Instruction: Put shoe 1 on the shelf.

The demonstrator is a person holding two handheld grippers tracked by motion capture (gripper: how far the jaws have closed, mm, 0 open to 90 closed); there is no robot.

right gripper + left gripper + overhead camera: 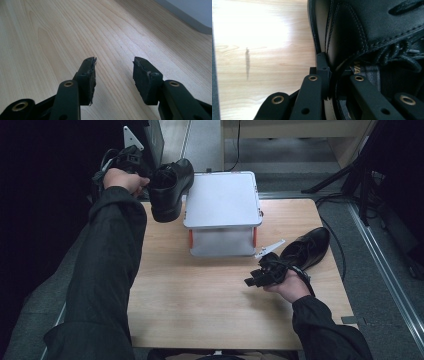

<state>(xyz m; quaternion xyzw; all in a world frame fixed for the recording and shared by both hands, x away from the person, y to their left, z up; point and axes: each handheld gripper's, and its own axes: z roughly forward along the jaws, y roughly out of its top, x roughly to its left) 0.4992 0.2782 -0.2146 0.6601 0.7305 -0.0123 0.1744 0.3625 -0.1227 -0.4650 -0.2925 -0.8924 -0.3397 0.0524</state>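
My left gripper [145,176] holds a black leather lace-up shoe [170,190] in the air over the table's far left corner, beside the box. In the left gripper view, the left gripper [329,70] is shut on the shoe [367,30], with one jaw outside the heel collar and one inside. A second black shoe [307,247] lies on the table at the right. My right gripper [252,281] hovers just left of that shoe, open. In the right gripper view, the right gripper [114,65] has nothing between its worn pads [90,75].
A closed white box [222,200] with orange latches stands at the far middle of the wooden table [200,305]; its grey edge [190,12] shows in the right gripper view. Cables and a dark stand [350,175] lie on the floor at the right.
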